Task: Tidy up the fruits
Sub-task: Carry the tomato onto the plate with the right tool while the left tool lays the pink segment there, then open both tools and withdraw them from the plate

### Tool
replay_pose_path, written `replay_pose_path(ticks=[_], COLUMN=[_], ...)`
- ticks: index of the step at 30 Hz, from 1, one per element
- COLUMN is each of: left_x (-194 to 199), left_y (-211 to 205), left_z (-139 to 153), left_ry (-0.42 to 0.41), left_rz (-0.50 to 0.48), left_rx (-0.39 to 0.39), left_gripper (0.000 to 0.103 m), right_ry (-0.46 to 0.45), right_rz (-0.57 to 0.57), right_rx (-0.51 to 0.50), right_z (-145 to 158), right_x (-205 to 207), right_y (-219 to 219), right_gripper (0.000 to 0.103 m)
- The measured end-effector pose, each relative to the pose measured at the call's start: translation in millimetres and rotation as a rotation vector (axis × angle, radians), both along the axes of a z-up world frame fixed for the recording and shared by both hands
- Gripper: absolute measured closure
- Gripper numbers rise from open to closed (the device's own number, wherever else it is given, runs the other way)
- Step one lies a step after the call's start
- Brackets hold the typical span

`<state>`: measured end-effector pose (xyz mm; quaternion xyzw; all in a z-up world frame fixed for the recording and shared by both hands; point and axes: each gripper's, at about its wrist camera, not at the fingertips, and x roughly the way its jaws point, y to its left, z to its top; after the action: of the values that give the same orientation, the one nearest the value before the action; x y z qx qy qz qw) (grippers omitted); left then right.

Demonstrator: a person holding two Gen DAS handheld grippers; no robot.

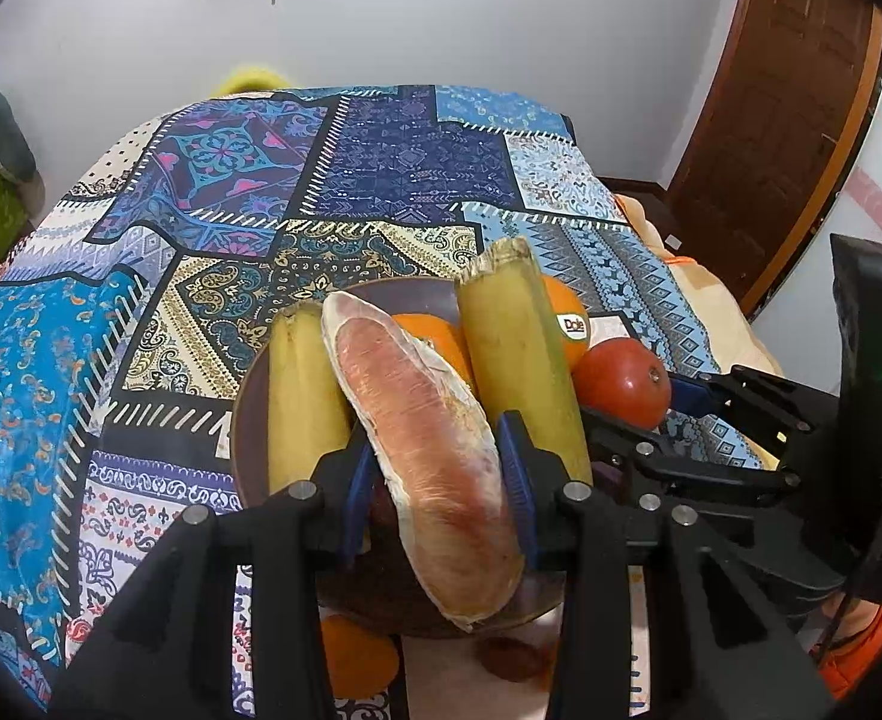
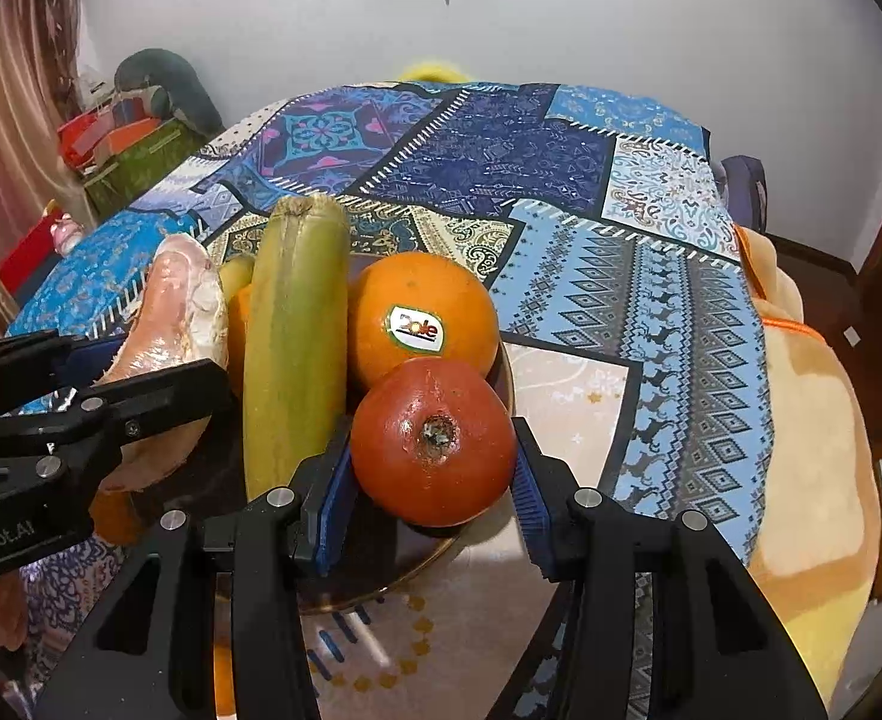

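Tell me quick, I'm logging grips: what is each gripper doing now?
Left gripper: closed on the pinkish peeled fruit above the plate.
Right gripper: around the red fruit; whether it grips cannot be told.

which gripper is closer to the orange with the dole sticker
Right. The right gripper straddles the red fruit that touches the Dole orange directly in front. The left gripper sits farther left, around the pinkish banana.

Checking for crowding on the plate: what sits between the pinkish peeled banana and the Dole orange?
A tall yellow-green banana stands between the peeled banana and the Dole orange, clearest in the right wrist view.
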<state>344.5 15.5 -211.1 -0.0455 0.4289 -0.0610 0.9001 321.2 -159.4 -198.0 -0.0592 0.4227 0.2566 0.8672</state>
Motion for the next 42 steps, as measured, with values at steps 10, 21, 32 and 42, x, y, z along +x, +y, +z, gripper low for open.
replay_pose_path(ticks=[10, 21, 32, 42], left_x=[-5.0, -41.1, -95.0, -127.6], left_y=[0.8, 9.4, 25.0, 46.9], left_z=[8.5, 42.1, 77.8, 77.6], left_ry=[-0.019, -0.069, -0.117, -0.082], left_rz=[0.017, 0.037, 0.063, 0.08], left_rx=[0.011, 0.038, 0.084, 0.098], left_gripper=[0.056, 0.054, 0.046, 0.041], right_ry=[0.029, -0.037, -0.085, -0.068], right_rz=[-0.007, -0.007, 0.012, 0.019], right_rx=[0.007, 0.008, 0.003, -0.006], right_z=[1.2, 34.9, 67.5, 64.6], right_x=[0.3, -25.0, -66.6, -94.8], right_y=[-2.0, -6.8, -10.1, -5.9], right_gripper=[0.056, 0.05, 0.05, 0.05])
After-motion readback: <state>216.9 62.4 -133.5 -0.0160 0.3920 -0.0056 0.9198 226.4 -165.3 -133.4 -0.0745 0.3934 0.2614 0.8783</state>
